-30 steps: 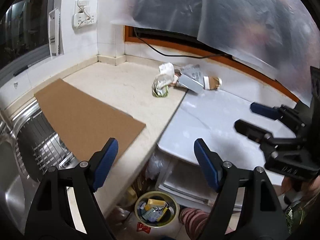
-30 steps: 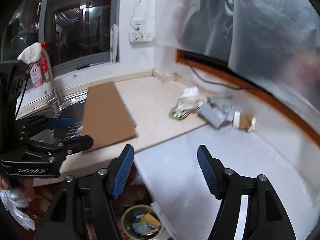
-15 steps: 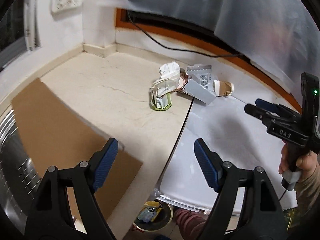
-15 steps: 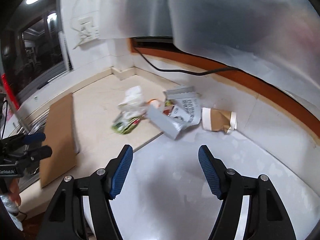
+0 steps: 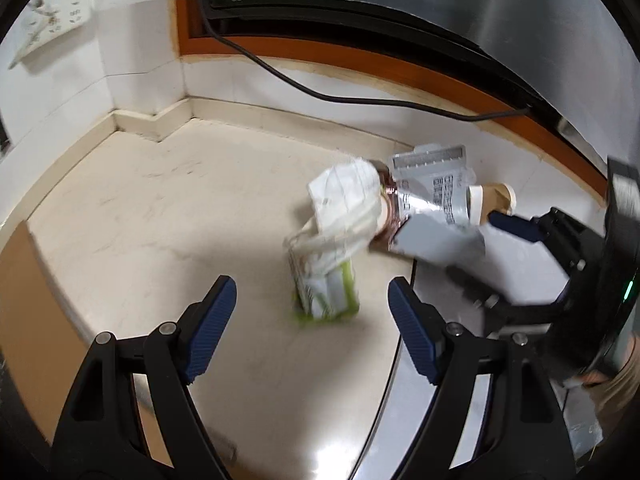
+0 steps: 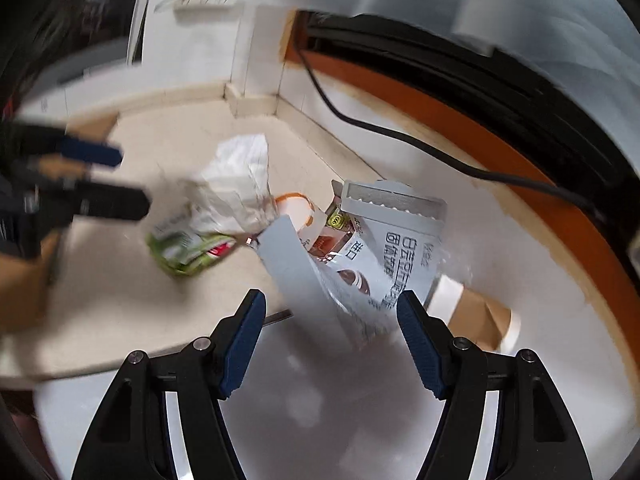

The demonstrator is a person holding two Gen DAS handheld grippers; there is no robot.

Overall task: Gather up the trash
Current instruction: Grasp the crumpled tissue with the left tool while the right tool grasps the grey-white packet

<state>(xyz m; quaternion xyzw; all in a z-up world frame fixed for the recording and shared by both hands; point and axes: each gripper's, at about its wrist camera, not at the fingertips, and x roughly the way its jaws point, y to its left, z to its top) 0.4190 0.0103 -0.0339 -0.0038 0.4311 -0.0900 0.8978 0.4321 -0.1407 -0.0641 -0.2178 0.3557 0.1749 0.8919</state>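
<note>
Silver foil pouch (image 6: 372, 248) lies on the surface directly ahead of the right gripper (image 6: 330, 336), jaws spread and empty, while the green wrapper (image 5: 326, 292) faces the left gripper (image 5: 312, 320), likewise spread.

Left wrist view: sits behind the left gripper (image 5: 312, 312), tilted down at the beige counter (image 5: 160, 208), facing the wall corner at upper left of frame; close range. Green wrapper (image 5: 326, 292) sits mid-frame, right gripper (image 5: 476, 248) enters at right edge

Right wrist view: behind the right gripper (image 6: 330, 316), tilted down over the white surface (image 6: 320, 400), nearer the silver pouch (image 6: 384, 248), which fills centre frame. Left gripper (image 6: 116, 180) shows at left edge

Shared: trash pile, paper cup (image 6: 476, 312), corner, black cable (image 5: 320, 92)
</note>
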